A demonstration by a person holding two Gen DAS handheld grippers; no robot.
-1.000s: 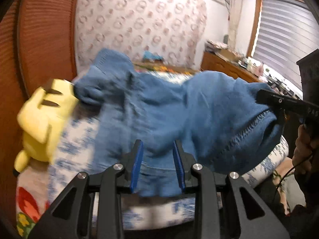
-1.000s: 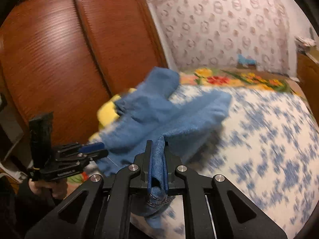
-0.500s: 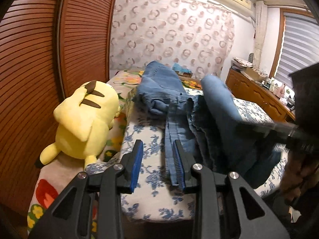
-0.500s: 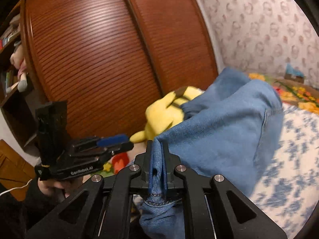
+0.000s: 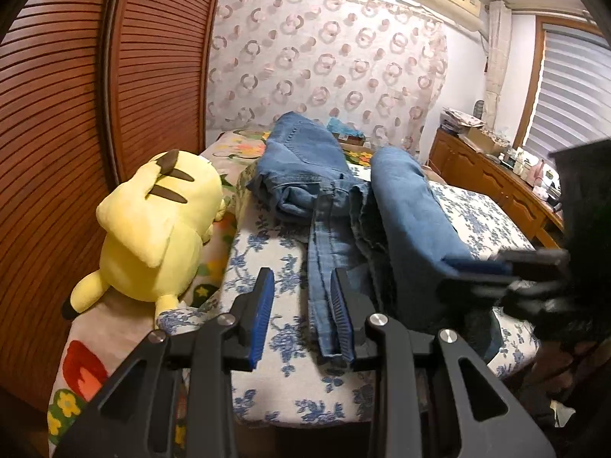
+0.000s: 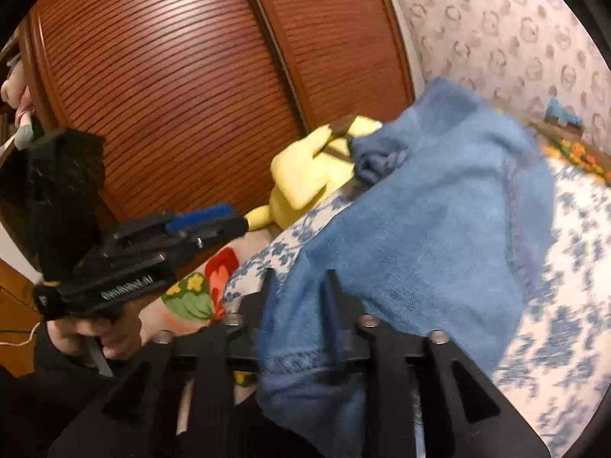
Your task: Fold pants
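pants (image 5: pixel 404 225): mid-blue denim, paler stitching along the seams
bedspread (image 5: pixel 275 252): white with a blue flower print
plush toy (image 5: pixel 152 225): bright yellow, dark brown stripes on its back
blanket (image 5: pixel 84 378): cream, with red, yellow and green flowers
wardrobe doors (image 5: pixel 68 114): reddish-brown slatted wood
curtain (image 5: pixel 324 65): pale cream, pinkish ring pattern
left gripper (image 5: pixel 301 318): black, blue pads on the fingers (image 5: pixel 263 316)
blind (image 5: pixel 573 95): grey-white slats

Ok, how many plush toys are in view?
1 for certain: the yellow plush lies left of the bed, against the wardrobe. A blurred pinkish shape at the right wrist view's far left may be a second.
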